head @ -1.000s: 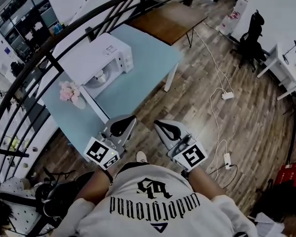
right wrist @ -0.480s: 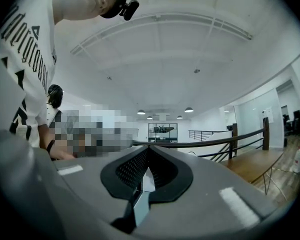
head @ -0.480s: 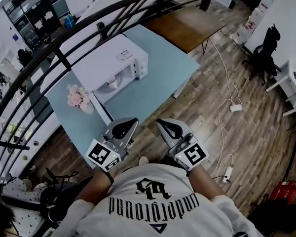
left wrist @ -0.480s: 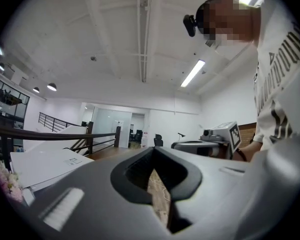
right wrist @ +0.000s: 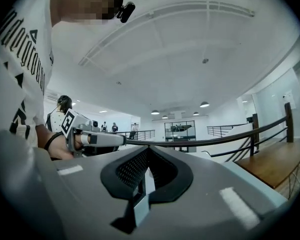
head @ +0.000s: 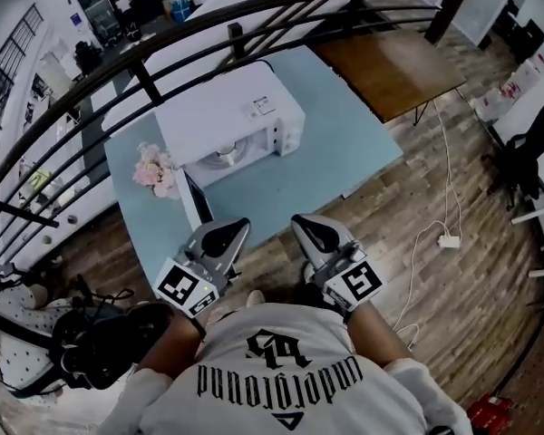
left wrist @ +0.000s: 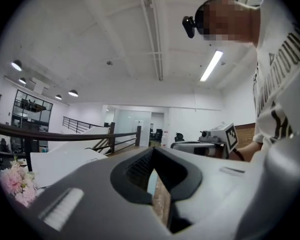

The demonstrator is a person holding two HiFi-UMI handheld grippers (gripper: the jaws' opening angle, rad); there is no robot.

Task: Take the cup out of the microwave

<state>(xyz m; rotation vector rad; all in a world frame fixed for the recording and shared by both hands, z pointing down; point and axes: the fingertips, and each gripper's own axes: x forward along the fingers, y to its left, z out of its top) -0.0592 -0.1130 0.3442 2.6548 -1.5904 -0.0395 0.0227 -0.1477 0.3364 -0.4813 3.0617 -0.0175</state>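
Note:
A white microwave [head: 231, 116] stands on the light blue table [head: 335, 157] in the head view. Its door [head: 196, 205] hangs open toward me, seen edge on. A pale round shape [head: 225, 157] shows inside the cavity; whether it is the cup or the turntable, I cannot tell. My left gripper [head: 219, 236] [left wrist: 152, 170] and right gripper [head: 315, 234] [right wrist: 146, 171] are held level in front of my body, side by side at the table's near edge. Both are shut with nothing between the jaws, and apart from the microwave.
A bunch of pink flowers [head: 154, 170] [left wrist: 15, 181] sits left of the microwave. A dark curved railing [head: 254, 12] runs behind the table. A brown wooden table [head: 399, 71] adjoins at the right. A white cable with a power strip [head: 449, 240] lies on the wood floor.
The table and microwave have drawn nearer and grown larger in the head view. Both grippers keep their place before my body, still shut and empty.

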